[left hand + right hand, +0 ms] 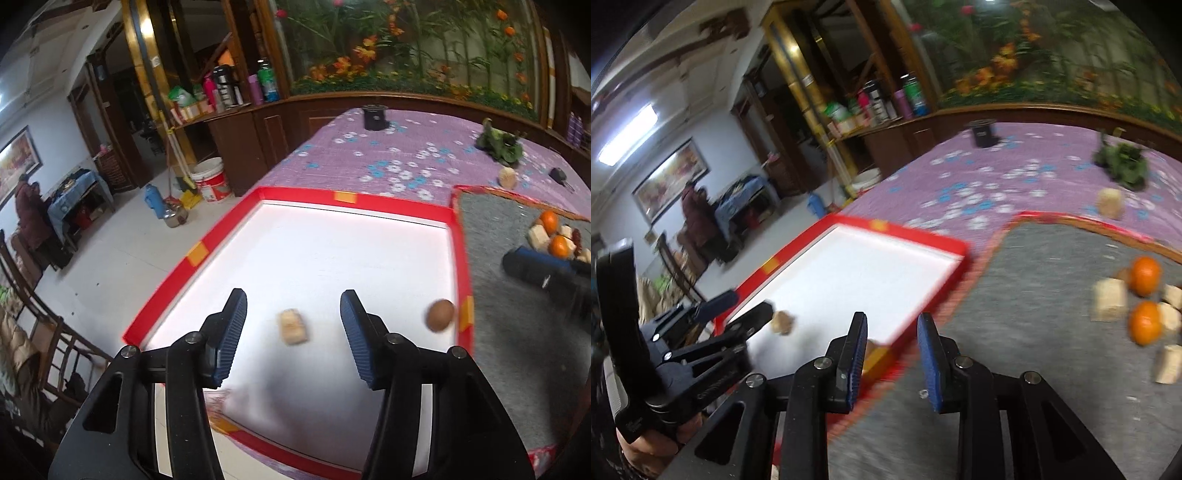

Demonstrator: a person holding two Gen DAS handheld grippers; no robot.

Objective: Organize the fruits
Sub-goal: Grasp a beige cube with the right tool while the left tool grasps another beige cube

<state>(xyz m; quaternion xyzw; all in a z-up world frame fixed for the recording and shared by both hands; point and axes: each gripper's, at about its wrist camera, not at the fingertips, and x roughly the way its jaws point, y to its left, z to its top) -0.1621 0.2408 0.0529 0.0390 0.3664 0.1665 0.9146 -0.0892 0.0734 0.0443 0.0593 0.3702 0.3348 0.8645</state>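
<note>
Left wrist: left gripper [293,325] tilted down over tray [354,206], jaws apart.

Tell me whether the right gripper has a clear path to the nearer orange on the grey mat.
Probably yes. The right gripper is open and empty, with bare grey mat between it and the nearer orange, though pale blocks crowd beside it.

A lived-in home, seemingly a living or dining room, is showing here. A purple flowered tablecloth [388,155] is covering the big table. Behind that table, dark wooden cabinets [236,144] are carrying thermos flasks and bottles [236,85], and a mural of orange flowers [406,48] is filling the wall. Left of the table, a plastic bucket [211,179] and a kettle [175,216] are standing on the tiled floor, and a framed painting [18,166] is hanging on the far wall.
</note>
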